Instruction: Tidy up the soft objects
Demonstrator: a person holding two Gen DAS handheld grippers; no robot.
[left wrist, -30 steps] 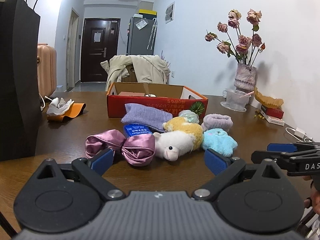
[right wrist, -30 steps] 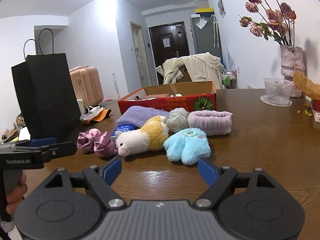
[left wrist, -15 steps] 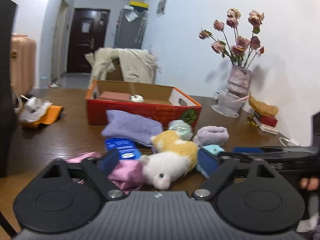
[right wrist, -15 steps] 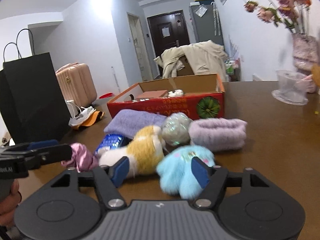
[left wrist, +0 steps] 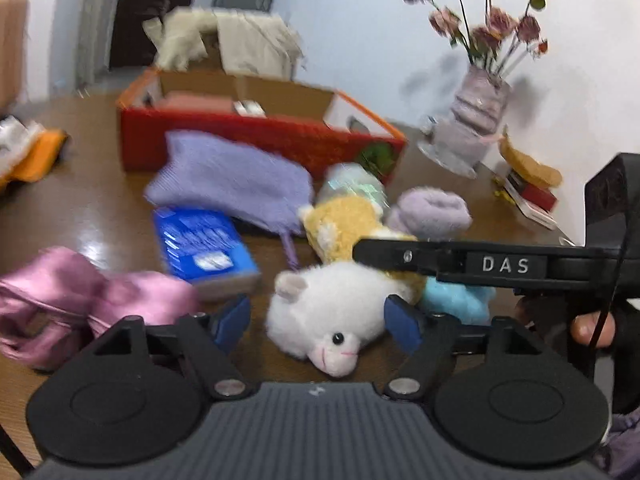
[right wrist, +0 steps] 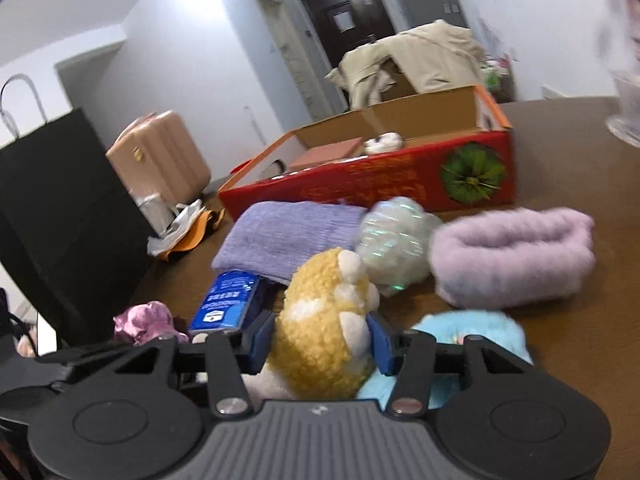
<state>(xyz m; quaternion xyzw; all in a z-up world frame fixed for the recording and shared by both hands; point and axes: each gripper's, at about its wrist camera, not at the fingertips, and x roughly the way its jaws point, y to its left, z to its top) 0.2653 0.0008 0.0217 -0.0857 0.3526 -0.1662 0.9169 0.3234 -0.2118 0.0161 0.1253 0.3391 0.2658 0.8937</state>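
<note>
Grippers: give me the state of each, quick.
Left gripper: open, the plush sheep's white head between its fingers, no grip yet.
Right gripper: closing, pads pressing the sheep's yellow body.

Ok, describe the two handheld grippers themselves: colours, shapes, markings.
Both are black, with a ribbed grey housing, two round discs and blue pads. The right gripper carries a "DAS" label on its long black finger. The left gripper shows silver pivot screws.
</note>
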